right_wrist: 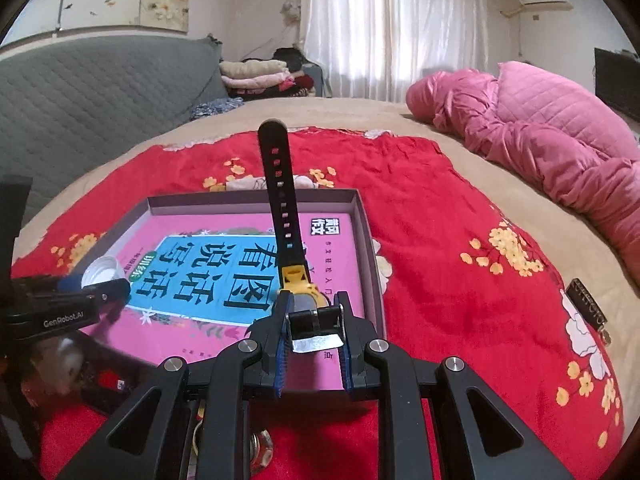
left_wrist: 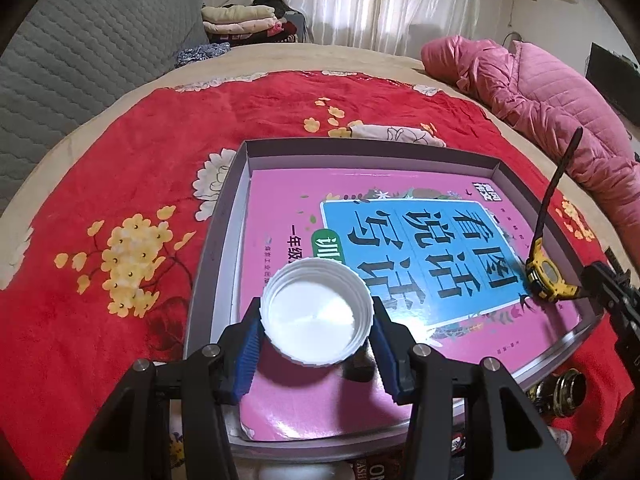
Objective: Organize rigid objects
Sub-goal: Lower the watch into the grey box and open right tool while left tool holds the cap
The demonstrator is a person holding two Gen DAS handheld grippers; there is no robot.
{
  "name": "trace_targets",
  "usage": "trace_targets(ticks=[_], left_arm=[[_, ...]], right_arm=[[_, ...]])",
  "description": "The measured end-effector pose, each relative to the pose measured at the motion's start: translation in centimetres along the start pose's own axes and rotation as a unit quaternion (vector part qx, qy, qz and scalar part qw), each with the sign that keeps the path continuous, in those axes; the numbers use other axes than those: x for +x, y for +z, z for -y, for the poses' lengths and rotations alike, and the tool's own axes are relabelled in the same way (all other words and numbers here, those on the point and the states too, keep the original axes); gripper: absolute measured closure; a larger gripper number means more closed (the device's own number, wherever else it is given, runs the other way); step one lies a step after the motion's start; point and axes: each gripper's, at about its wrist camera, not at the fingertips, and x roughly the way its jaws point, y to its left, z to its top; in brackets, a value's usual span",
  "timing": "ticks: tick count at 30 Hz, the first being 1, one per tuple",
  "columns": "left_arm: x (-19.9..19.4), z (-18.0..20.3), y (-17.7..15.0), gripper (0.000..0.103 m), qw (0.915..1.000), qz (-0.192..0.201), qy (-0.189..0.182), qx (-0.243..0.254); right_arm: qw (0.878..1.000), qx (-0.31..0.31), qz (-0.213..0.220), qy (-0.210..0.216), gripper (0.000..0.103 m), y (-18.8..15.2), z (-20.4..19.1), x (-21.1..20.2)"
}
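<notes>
So my right gripper (right_wrist: 312, 330) is clamped tight on the buckle end of a yellow-and-black plastic digital wristwatch (right_wrist: 301, 286), jaws about as closed as they go, with the black perforated strap sticking up and away from me like an antenna. The watch face sits just past my fingertips, right above the near right part of the pink paperback workbook with the blue title panel (right_wrist: 224, 276), which lies flat inside the shallow grey cardboard box lid (right_wrist: 362, 216). From the left camera the watch body looks touching or nearly touching the book cover, though I can't tell for sure.

My left gripper (left_wrist: 318, 320) is squeezing a white ribbed plastic screw cap (left_wrist: 316, 314) by its sides, open side up, pads on the rim. It hangs over the near left part of the same book.

What I reckon matters here: lower the watch until the body rests on the cover before letting go, because that tall strap will flop over and could tip the whole thing toward the box wall (it's top-heavy as it stands). Laying the strap down along the book, away from the cap's side, seems the safe bet. Same for the cap: set it flat, then open, so it doesn't roll.

Everything sits on a red floral fleece blanket (right_wrist: 440, 240), with a pink quilted jacket (right_wrist: 540, 128) well off to the right.
</notes>
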Motion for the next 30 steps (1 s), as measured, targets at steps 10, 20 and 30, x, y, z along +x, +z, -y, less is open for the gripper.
trace_targets(ticks=[10,20,30], left_arm=[[0.4,0.3,0.1,0.053,0.9998,-0.002,0.015,0.015],[0.6,0.5,0.2,0.053,0.9996,-0.009,0.023,0.014],[0.8,0.1,0.6,0.052,0.9994,-0.013,0.032,0.009]], right_arm=[[1.000,0.007,-0.012,-0.010,0.082,-0.1,0.1,0.6],[1.000,0.011,-0.010,0.002,0.078,0.5,-0.1,-0.1],[1.000,0.026,0.006,0.008,0.053,1.3,0.5,-1.6]])
